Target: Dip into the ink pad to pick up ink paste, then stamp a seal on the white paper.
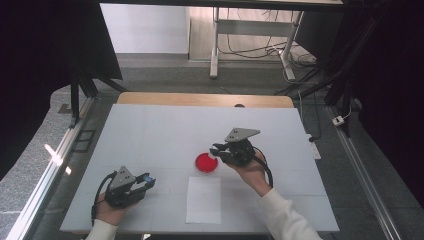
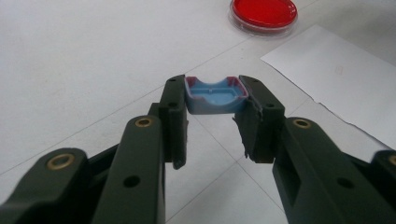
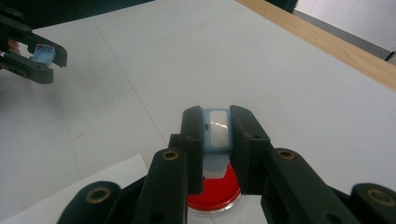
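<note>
My left gripper [image 2: 215, 87] is shut on a small blue open-topped cap [image 2: 215, 100], held just above the white table near its front left [image 1: 148, 179]. A shallow round red dish [image 1: 206, 162] sits mid-table, also in the left gripper view [image 2: 264, 13]. My right gripper [image 3: 217, 114] is shut on a small blue-edged piece with a white face [image 3: 217, 134], held right over the far edge of the red dish [image 3: 215, 193]. In the high view this gripper [image 1: 216, 149] sits just right of the dish. The left gripper [image 3: 35, 55] and its cap [image 3: 43, 53] appear far off in the right gripper view.
A white paper sheet [image 1: 204, 199] lies in front of the dish, between the two hands [image 2: 336, 79]. The white table top [image 1: 165, 130] has a wooden strip [image 1: 205, 99] along its far edge. Dark stands and cables surround the table.
</note>
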Demonstrator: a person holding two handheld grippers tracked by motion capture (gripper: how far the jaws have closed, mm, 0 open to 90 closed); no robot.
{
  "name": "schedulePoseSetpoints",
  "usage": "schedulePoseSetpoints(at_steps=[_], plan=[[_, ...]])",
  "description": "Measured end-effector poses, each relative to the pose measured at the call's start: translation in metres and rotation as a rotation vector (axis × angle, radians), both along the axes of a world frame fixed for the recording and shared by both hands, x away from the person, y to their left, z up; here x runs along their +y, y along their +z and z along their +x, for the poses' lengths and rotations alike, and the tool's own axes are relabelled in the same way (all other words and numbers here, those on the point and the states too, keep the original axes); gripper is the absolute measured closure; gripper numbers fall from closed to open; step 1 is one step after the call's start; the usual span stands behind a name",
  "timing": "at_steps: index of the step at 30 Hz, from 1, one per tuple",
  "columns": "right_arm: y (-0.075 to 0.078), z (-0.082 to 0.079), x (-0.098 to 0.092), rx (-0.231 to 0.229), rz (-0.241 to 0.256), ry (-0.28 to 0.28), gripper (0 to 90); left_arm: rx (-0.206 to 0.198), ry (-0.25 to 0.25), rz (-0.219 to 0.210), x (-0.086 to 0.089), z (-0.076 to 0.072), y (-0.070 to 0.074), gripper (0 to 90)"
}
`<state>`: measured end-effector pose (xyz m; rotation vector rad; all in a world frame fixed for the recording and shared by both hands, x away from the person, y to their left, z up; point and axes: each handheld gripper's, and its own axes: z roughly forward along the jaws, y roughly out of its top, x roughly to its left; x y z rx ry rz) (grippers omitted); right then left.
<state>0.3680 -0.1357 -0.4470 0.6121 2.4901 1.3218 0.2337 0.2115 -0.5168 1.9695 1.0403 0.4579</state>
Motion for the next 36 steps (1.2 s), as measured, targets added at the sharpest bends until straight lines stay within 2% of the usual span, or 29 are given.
schedulePoseSetpoints(at_steps=[7,18,36], plan=[[0.002,-0.002,-0.002,0.003,0.003,0.006,75.4,0.001,0.001,0.001,0.0,0.0,0.0,64.5],[0.006,-0.013,-0.001,0.013,0.028,0.048,75.4,-0.001,0.004,-0.001,0.001,0.0,0.0,64.5],[0.005,-0.021,-0.007,0.02,0.025,0.055,75.4,-0.001,0.004,0.001,0.0,-0.001,0.0,64.4]])
